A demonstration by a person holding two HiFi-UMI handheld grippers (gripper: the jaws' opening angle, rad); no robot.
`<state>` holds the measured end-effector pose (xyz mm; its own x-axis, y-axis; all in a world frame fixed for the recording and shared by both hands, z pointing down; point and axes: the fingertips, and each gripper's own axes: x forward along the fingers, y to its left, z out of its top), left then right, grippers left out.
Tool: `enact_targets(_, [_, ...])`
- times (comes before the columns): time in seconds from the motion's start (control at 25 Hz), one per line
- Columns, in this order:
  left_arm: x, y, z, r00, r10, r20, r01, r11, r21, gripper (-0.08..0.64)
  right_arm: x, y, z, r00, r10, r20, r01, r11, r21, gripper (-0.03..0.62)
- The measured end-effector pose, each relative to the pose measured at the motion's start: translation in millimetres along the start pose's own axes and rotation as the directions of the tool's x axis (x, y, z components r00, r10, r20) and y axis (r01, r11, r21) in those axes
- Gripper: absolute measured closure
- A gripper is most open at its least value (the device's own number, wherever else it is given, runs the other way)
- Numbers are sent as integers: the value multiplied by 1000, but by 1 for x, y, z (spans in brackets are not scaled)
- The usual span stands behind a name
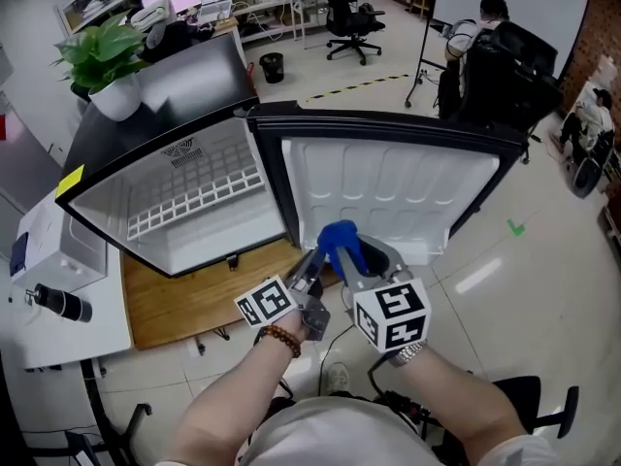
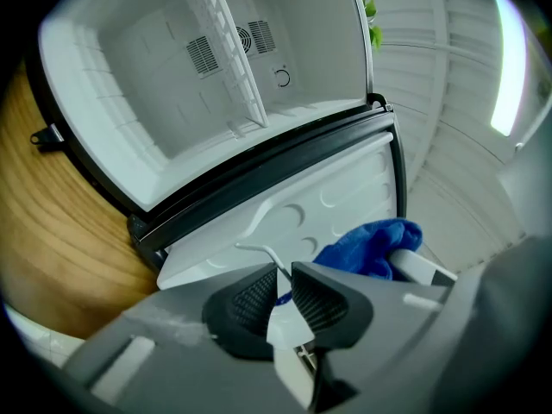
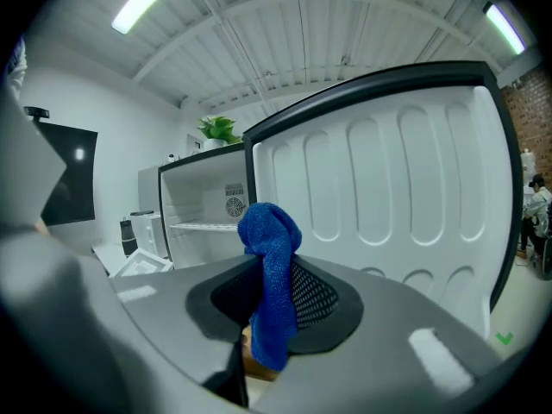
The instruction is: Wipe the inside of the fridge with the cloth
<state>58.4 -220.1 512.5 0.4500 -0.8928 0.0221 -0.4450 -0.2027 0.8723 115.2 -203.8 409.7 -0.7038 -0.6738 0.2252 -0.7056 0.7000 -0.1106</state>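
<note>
The small fridge (image 1: 175,250) stands open, its white inside and wire shelf (image 1: 194,202) empty, and its door (image 1: 388,187) is swung out to the right. My right gripper (image 1: 351,260) is shut on a blue cloth (image 1: 340,241), which hangs bunched between the pads (image 3: 315,296) in front of the door's ribbed inner face (image 3: 414,188). My left gripper (image 1: 312,272) is just left of it, below the door's hinge corner. Its pads (image 2: 254,300) stand a narrow gap apart with nothing gripped. The cloth (image 2: 375,247) shows to its right.
The fridge sits on a wooden board (image 1: 194,304) on the tiled floor. A potted plant (image 1: 102,61) stands on top of it. A white table (image 1: 58,289) with equipment is at the left. A person (image 1: 480,27) sits at the back right, beside an office chair (image 1: 349,13).
</note>
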Motion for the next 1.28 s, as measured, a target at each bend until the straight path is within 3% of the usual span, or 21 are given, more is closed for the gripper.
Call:
enact_targets(0.24, [2, -2, 4, 1000, -4, 2, 4, 1000, -6, 505, 32, 6, -9, 999, -7, -48, 6, 1000, -10, 512])
enact_targets(0.52, [3, -3, 5, 1000, -5, 3, 5, 1000, -1, 506, 39, -12, -45, 986, -86, -140, 82, 996, -33, 512])
enact_targets(1.28, [3, -2, 8, 1000, 7, 15, -7, 1000, 13, 509, -17, -96, -58, 951, -269, -150, 270, 963, -18, 512])
